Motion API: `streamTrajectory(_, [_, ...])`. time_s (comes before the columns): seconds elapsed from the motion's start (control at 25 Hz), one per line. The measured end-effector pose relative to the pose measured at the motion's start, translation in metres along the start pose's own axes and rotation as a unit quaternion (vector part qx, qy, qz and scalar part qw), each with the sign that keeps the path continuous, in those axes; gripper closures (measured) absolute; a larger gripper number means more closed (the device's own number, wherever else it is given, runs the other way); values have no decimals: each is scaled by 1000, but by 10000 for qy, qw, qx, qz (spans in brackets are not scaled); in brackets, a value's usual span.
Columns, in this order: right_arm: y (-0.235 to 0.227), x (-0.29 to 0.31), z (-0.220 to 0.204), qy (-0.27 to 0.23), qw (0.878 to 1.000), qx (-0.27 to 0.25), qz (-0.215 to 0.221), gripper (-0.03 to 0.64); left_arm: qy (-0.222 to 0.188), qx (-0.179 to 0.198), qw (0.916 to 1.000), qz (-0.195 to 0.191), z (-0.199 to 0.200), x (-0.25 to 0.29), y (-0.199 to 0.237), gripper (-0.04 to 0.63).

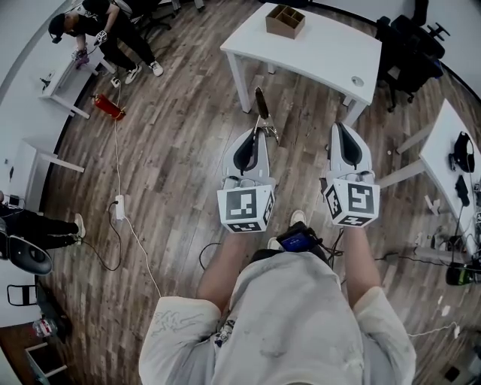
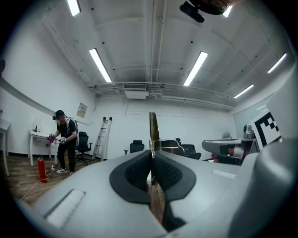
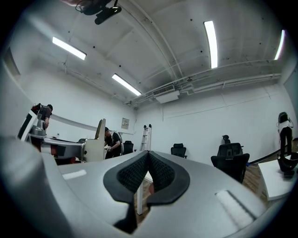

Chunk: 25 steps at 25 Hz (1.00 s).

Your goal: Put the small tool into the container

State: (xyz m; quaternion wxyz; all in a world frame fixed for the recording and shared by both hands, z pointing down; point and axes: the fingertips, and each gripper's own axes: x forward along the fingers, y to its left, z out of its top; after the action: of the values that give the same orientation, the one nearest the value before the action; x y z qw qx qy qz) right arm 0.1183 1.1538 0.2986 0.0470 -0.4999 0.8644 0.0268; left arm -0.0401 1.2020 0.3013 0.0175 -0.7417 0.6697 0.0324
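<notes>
My left gripper [image 1: 258, 129] is shut on a small tool [image 1: 262, 111], a thin metal piece with a dark handle that sticks out forward past the jaws. In the left gripper view the tool [image 2: 153, 129] rises as a narrow blade from between the closed pads. My right gripper [image 1: 343, 128] is shut with nothing in it; its pads [image 3: 148, 171] meet. The container, a brown compartmented wooden box [image 1: 285, 20], stands on the white table [image 1: 316, 53] ahead, well beyond both grippers. Both are held over the wooden floor, at about waist height.
A second white table [image 1: 443, 154] with dark items stands at the right. Black office chairs [image 1: 409, 49] sit behind the main table. A person [image 1: 105, 30] works at a small desk far left, near a red extinguisher [image 1: 109, 107]. Cables and a power strip [image 1: 119, 207] lie on the floor.
</notes>
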Motion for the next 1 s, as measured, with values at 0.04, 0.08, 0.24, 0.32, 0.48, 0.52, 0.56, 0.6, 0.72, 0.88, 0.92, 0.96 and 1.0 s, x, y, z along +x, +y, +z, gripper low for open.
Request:
streamTrajectory(0.04, [-6,9,-3,-8,10000,3,4,611,3,7,10000,-3,-3,11,1,577])
streamTrajectory(0.08, [-13,19,-7,-11,10000,8,15,611,4,17,10000,2,-6,23,0,577])
streamTrajectory(0.24, [-50,63,-24,-7,10000,43,65,611,5,57,10000,53,-20,78,-3,577])
streamTrajectory(0.32, [-68,93,-33,5,9999,66,81,611,26,59,10000,69,-27,112,0,577])
streamTrajectory(0.48, [-114,171,-39,-4,9998,117,132,611,45,67,9999,113,-32,200,8,577])
streamTrajectory(0.52, [-128,190,-41,0,9998,121,149,611,44,71,9999,132,-33,223,8,577])
streamTrajectory(0.56, [-142,209,-44,7,9998,129,162,611,48,78,9998,147,-35,246,7,577])
streamTrajectory(0.6, [-156,227,-48,15,9998,142,172,611,55,87,9998,159,-38,268,5,577])
streamTrajectory(0.72, [-197,282,-60,37,9996,196,197,611,75,110,9997,194,-45,336,5,577])
streamTrajectory(0.88, [-229,352,-74,66,9994,238,252,611,91,120,9996,249,-55,410,19,577])
streamTrajectory(0.92, [-238,368,-75,69,9993,241,268,611,93,123,9995,265,-55,429,19,577])
streamTrajectory(0.96, [-250,384,-76,69,9993,240,285,611,92,128,9995,284,-55,448,19,577])
streamTrajectory(1.0, [-263,399,-76,66,9992,237,302,611,92,134,9994,305,-55,468,17,577])
